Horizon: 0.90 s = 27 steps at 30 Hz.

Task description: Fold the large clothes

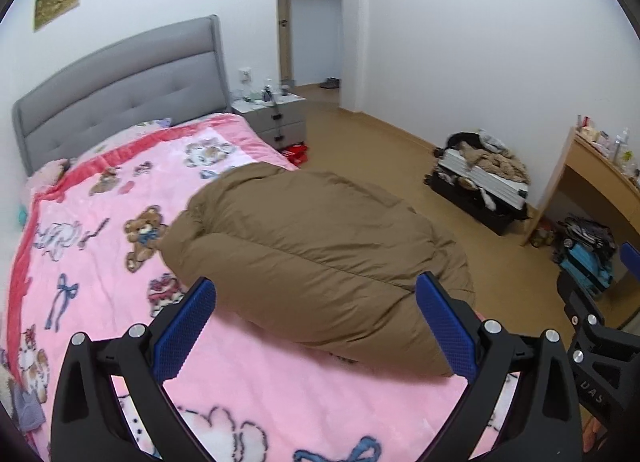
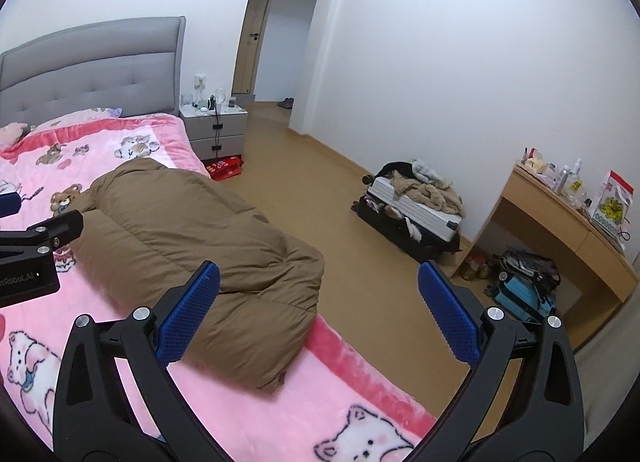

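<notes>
Left wrist view centres on the brown puffer coat (image 1: 316, 258), a bulky folded bundle lying on the pink cartoon blanket (image 1: 100, 246) near the right edge of the bed. Its far end points toward the grey headboard (image 1: 120, 81), and its near end lies close to the blanket's red border (image 2: 344, 350), with part of its right side bulging toward the bed's edge. The left gripper (image 1: 316, 326) hovers over the near end of the coat with its blue pads spread wide, nothing between them. The right gripper (image 2: 320, 314) is likewise released, its left pad over the coat's near corner and its right pad out over the floor (image 2: 360, 229).

Lettering on the left gripper's black body, seen at the left edge of the right wrist view, looks like "nRoboLAI", though it is cut off. The right gripper's body in the left wrist view carries "UAS", read sideways.

Left of the coat the blanket lies flat and uncovered. Right of the bed, the wooden floor runs to an open suitcase (image 2: 412, 213) heaped with clothes against the far wall, and a wooden desk (image 2: 560, 229) with bottles and a box on top. A grey nightstand (image 2: 214, 129) stands beside the headboard, with a red box (image 2: 226, 167) on the floor at its foot.
</notes>
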{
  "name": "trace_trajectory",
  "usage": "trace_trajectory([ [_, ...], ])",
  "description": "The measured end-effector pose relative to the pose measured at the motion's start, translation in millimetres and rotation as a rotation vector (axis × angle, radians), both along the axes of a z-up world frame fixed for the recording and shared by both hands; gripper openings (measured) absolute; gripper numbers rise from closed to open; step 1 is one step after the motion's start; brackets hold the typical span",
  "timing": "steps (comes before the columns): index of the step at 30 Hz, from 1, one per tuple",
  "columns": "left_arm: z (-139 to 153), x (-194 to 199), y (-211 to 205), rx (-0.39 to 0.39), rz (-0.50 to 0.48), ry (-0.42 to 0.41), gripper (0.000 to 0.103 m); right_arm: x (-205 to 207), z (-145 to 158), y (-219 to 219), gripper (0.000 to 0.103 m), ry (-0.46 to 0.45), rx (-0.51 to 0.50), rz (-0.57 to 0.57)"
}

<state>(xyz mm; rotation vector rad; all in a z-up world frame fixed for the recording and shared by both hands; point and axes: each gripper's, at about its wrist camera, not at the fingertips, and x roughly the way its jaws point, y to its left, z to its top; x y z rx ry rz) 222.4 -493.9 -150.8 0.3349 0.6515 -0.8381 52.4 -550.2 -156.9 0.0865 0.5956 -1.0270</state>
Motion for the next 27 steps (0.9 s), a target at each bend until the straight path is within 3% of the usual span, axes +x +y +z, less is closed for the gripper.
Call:
trace_trajectory([
  [12,7.6,3.7,1.9,0.010,-0.011,-0.042,0.098,11.5,4.3,6.8,0.095,-0.010,-0.009,0.022],
  [27,8.6,4.0,6.8,0.011,-0.019,-0.018,0.098,10.8,7.6,13.6,0.095,-0.021,0.001,0.029],
])
